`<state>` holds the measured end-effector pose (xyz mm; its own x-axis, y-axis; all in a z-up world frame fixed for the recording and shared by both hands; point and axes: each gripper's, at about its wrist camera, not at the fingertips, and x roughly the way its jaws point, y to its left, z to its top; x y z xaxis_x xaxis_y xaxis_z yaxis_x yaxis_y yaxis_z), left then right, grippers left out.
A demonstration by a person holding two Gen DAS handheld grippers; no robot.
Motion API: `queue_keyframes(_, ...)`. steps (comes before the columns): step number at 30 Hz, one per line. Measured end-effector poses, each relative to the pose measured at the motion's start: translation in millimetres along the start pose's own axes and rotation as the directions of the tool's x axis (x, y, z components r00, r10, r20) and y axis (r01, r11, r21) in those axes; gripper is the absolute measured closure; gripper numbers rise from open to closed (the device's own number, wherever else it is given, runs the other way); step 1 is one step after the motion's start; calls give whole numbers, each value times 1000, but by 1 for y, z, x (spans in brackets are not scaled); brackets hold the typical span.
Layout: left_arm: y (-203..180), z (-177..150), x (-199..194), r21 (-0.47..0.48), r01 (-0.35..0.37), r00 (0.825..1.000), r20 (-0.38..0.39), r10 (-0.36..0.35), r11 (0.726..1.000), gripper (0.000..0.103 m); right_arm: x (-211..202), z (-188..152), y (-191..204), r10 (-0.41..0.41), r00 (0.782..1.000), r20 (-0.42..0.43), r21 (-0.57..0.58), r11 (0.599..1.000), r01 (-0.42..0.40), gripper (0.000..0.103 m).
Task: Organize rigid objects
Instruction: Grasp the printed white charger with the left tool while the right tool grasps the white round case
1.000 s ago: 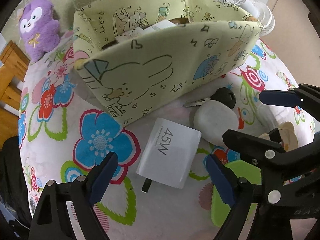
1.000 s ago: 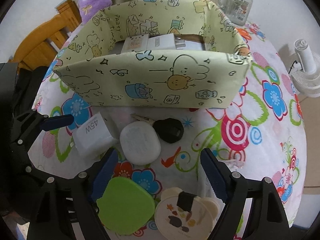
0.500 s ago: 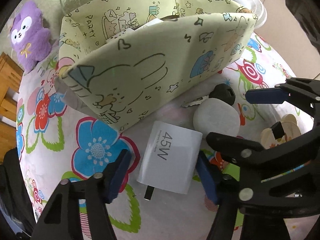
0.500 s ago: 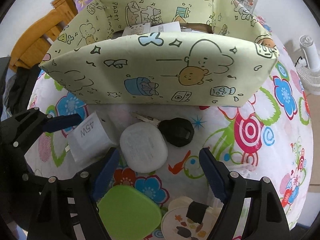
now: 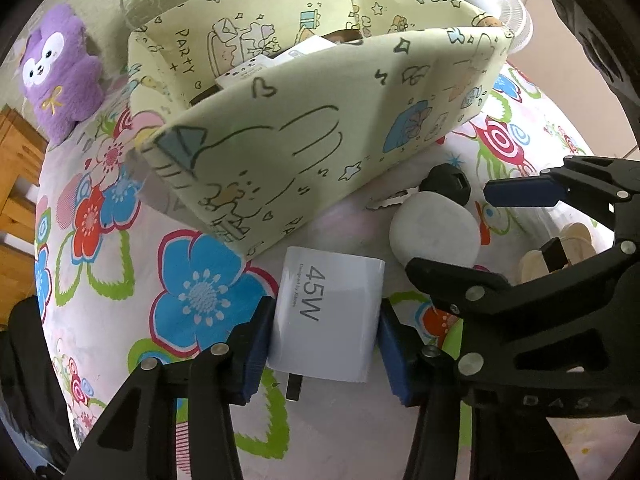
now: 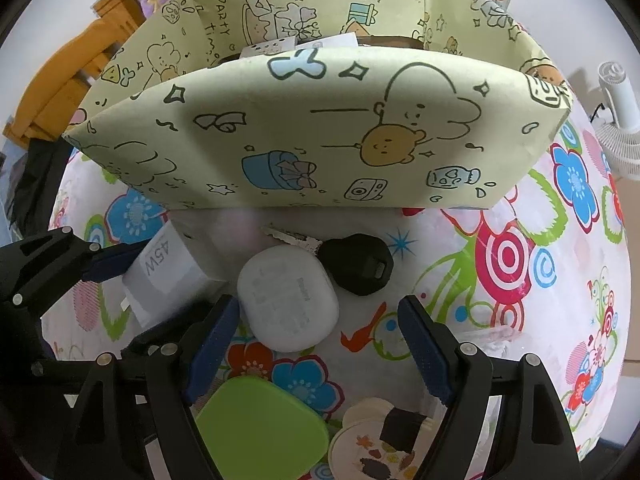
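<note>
The white, square-bodied plastic wall charger marked "45W" [image 5: 328, 316] lies flat on the flower-printed tablecloth [image 5: 120, 264], just in front of the near wall of the pale yellow cartoon-printed fabric storage box [image 5: 304, 128]. It is gripped across its two smooth side faces by the left gripper [image 5: 322, 344], whose jaws have just been closing and are now seen pressed against those sides, with the metal prongs pointing back toward the camera between the fingers. The charger is judged to be stiff, compact and fairly dense for its bulk; its glossy shell is likely slippery, so a hold low across the flat parallel sides, as taken here, is judged safer than one on the rounded corners or the prongs.

Just beside it lies a white, rounded pebble-shaped plastic earbud case [image 6: 288, 300], touching or nearly touching a black-headed metal key [image 6: 356, 264]. The case is probably light, hard and smooth, and its curved shell could squirt out of a pinch unless it is taken across its widest middle. The right gripper [image 6: 316, 344] hangs above it with its jaws spread wide and nothing between the pads. Nearer the camera, a lime-green rounded plastic lid or box [image 6: 260, 428] and a cream round coaster-like disc [image 6: 372, 444] are seen.
</note>
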<state>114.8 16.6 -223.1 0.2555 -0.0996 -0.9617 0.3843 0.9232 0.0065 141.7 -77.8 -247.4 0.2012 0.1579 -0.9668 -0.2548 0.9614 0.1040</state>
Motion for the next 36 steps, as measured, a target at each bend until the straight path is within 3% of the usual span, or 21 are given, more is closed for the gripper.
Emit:
queue_keyframes(8, 17, -15, -5, -33, -10, 1000, -12, 9, 999, 52, 9, 0, 10, -37, 999, 3, -37, 999, 37, 26)
queue_keyframes(15, 18, -23, -7, -55, -23, 1000, -16, 22, 998, 53, 11, 1, 31, -64, 998, 26, -117, 991, 67, 52)
queue_keyframes(36, -21, -17, -13, -75, -22, 1000, -14, 21, 997, 54, -9, -17, 2, -53, 998, 18, -57, 997, 54, 52)
